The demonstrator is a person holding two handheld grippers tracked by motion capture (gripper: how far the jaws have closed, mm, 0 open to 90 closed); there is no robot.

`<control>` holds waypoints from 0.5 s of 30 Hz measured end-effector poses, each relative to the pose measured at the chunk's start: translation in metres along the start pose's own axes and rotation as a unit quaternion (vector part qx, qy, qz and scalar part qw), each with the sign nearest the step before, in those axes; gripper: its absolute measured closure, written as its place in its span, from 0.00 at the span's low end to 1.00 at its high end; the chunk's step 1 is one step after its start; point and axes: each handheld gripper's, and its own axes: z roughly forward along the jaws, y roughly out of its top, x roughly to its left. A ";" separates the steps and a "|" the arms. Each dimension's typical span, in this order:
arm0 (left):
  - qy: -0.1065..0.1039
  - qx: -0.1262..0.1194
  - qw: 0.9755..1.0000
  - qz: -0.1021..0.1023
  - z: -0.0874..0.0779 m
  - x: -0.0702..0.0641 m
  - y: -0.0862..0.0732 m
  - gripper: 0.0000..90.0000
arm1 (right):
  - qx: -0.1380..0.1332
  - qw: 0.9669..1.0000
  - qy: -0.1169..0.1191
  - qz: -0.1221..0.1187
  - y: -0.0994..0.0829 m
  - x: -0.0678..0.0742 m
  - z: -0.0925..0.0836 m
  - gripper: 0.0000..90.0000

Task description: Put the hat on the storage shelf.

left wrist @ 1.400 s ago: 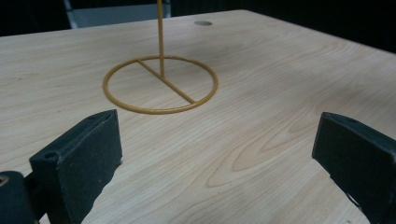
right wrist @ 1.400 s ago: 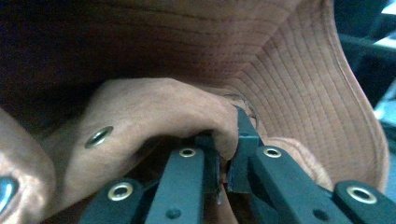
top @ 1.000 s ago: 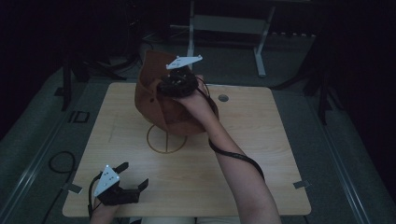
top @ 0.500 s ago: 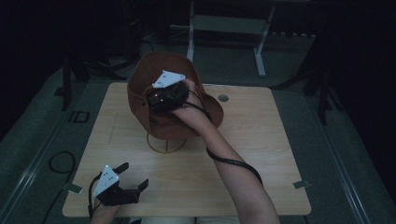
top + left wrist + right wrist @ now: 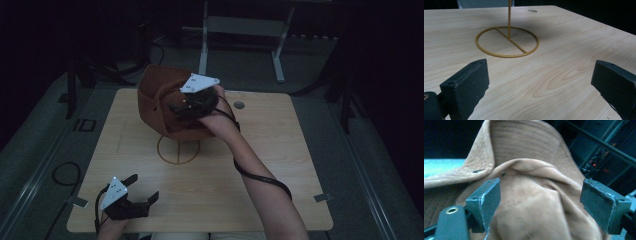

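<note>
A brown suede hat sits on top of a yellow wire stand whose ring base rests on the wooden table. My right gripper is at the hat's crown, its jaws just opened wide. In the right gripper view, the crown bulges between the right gripper's spread jaws, and the pads do not press on it. My left gripper rests open at the table's near left corner. The left gripper view has the left gripper's jaws wide apart, facing the ring base and its thin post.
A round cable hole lies in the table's far side, right of the hat. A grey metal frame stands behind the table. A cable loop lies on the floor at the left. The person's right forearm crosses the table's middle.
The right gripper's jaws have opened off the hat, which has settled from a tilted hold onto the stand. The right hand shifted slightly to the right. The left gripper has kept still.
</note>
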 end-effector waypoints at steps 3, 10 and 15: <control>0.004 0.002 1.000 0.000 0.000 0.001 -0.001 0.02 | -0.021 1.000 -0.007 0.017 -0.001 -0.007 -0.017 0.18; 0.010 0.004 1.000 0.008 0.002 0.001 -0.002 0.02 | -0.028 0.998 0.007 0.057 -0.017 -0.020 -0.053 0.19; 0.017 0.010 1.000 0.022 0.005 -0.001 -0.003 0.03 | -0.014 0.997 0.015 0.080 -0.035 -0.028 -0.074 0.19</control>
